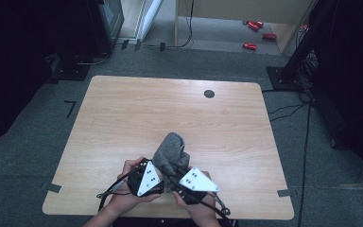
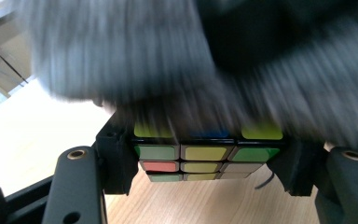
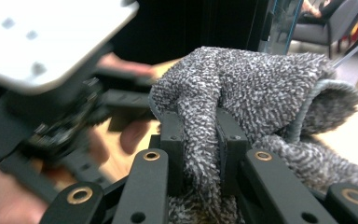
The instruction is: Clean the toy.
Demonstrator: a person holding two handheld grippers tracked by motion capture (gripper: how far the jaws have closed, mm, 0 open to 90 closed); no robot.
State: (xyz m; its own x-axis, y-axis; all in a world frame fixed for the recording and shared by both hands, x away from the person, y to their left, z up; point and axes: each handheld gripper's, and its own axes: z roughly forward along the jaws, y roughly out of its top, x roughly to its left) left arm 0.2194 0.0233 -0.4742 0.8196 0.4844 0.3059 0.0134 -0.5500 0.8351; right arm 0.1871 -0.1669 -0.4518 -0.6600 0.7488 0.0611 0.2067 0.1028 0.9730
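High view: grippers [image 1: 163, 176] side by side.

I find no words, numbers, brand marks or signs that I can read anywhere on the things before me.

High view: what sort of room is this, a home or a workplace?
Probably a workplace lab or test room: a bare wooden table on grey carpet, tape marks on the floor, and loose cables running beside it.
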